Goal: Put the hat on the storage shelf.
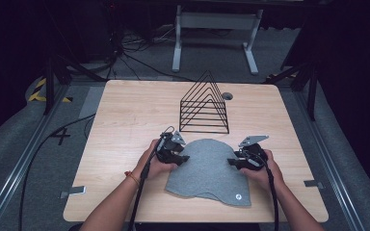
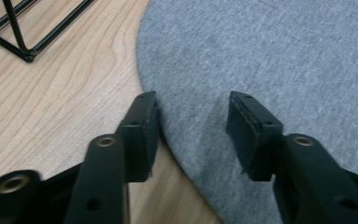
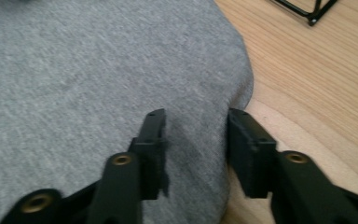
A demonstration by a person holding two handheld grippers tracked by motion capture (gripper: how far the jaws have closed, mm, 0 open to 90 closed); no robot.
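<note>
The flat grey knitted beanie (image 1: 207, 171) on the pale wooden tabletop (image 1: 125, 120) is straddled at its left and right edges by the left gripper (image 2: 193, 122) and right gripper (image 3: 196, 135), both held part-open, seemingly for pinching and lifting evenly.

Black two-jaw left gripper (image 1: 183, 158), right gripper (image 1: 231, 162), brass screws, grey plates, black cables

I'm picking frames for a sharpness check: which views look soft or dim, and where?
High view: wooden table well lit, surroundings nearly black. Left gripper view: grey cloth and wire rack fairly crisp. Right gripper view: the cloth's weave looks smeared and soft.
</note>
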